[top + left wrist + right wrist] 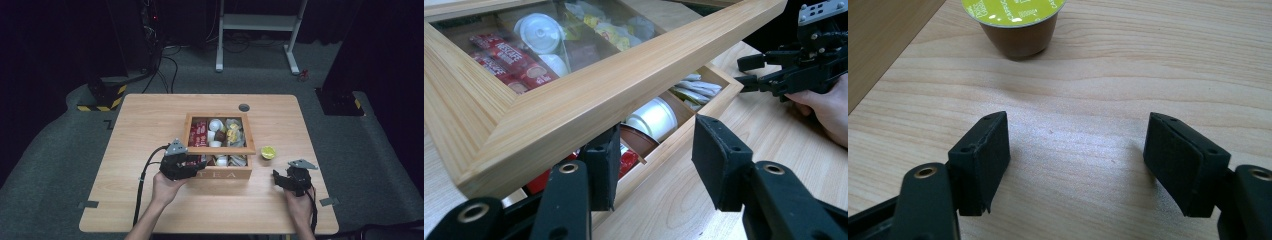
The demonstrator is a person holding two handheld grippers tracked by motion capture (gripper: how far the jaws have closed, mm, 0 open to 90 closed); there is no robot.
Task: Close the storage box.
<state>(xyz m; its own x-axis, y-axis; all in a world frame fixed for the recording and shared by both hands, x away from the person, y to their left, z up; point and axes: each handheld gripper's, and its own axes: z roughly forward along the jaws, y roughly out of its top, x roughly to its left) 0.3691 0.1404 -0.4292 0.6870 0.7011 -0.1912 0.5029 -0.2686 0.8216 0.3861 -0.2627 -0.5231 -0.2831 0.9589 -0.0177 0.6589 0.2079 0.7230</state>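
Under the lid's [589,95] front edge, left tongs [654,165] (jaws apart).

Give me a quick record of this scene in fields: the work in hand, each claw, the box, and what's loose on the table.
work: lifting the lid of the tea box
left claw: at the box's front left corner, one jaw under the raised lid's edge, the other outside the box, jaws apart
right claw: open, nothing between the jaws, low over the table
lid: wooden frame with clear pane, tilted up at the front
box contents: red sachets, white pods, tea bags
loose: green-topped capsule right of the box
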